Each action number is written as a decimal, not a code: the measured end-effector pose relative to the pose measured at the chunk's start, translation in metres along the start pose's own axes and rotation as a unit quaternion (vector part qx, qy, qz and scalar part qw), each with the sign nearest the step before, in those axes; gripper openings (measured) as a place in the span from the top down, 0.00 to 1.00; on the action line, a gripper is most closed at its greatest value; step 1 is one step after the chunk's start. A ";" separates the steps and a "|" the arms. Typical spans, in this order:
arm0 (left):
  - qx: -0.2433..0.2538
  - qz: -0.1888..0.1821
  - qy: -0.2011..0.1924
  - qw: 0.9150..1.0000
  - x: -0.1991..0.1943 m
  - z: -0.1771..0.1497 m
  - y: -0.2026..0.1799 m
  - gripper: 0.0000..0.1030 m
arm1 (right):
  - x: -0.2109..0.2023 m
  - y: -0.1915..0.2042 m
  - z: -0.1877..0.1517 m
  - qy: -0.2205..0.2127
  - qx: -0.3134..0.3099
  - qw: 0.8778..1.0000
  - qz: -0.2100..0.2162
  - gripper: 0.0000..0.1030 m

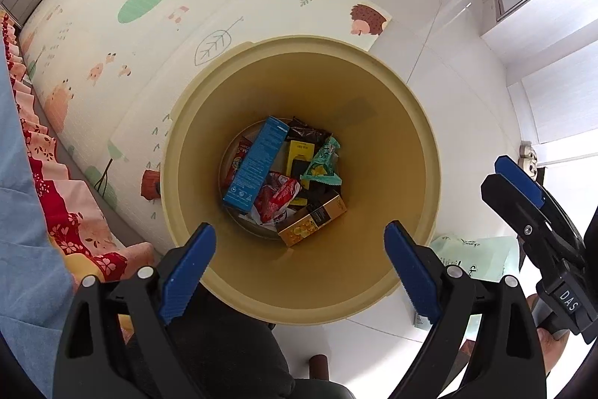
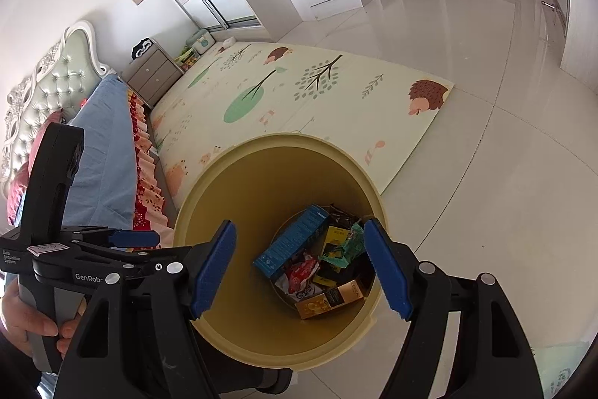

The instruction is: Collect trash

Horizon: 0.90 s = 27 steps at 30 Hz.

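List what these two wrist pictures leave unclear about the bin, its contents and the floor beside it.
- Bin bottom, both views: covered by the blue box, gold box and wrappers.
- Yellow box, left wrist view: print too small to read.
- Pale green bag on the floor, left wrist view: partly hidden by the left claw.
- Same bag, right wrist view: cut off by the picture's edge.

yellow bin (image 1: 373, 107), round, upright on white tile at the mat's corner. at its bottom, piled trash: blue carton (image 1: 256, 167) leaning (long side up), red wrapper (image 1: 278, 199), green wrapper (image 1: 323, 163), gold-black box (image 1: 312, 219) lying flat.
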State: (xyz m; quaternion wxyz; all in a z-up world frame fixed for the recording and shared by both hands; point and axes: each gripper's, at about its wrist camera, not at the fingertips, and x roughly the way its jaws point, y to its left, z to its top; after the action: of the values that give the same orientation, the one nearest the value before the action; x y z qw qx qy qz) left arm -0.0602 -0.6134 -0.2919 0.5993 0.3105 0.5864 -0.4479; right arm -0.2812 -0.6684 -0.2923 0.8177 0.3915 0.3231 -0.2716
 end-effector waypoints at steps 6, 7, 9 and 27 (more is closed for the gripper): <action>0.000 0.000 -0.004 1.000 -0.002 0.000 0.001 0.11 | -0.001 0.001 0.000 0.003 -0.001 1.000 -0.002 0.32; 0.001 -0.001 -0.007 1.000 -0.004 0.000 0.001 0.11 | -0.002 0.002 -0.001 0.004 -0.003 1.000 -0.003 0.32; -0.004 0.003 -0.016 1.000 -0.007 0.000 0.002 0.11 | -0.004 0.004 -0.001 0.004 -0.006 1.000 -0.003 0.32; -0.014 -0.050 -0.170 0.984 -0.121 -0.031 0.024 0.11 | -0.079 0.087 0.024 -0.086 -0.087 0.992 0.030 0.32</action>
State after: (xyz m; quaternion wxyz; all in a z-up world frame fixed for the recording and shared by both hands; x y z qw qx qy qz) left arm -0.0409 -0.5549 -0.1802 0.6712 0.1914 0.4967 -0.5158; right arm -0.2634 -0.6254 -0.1818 0.8810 0.3034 0.2627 -0.2505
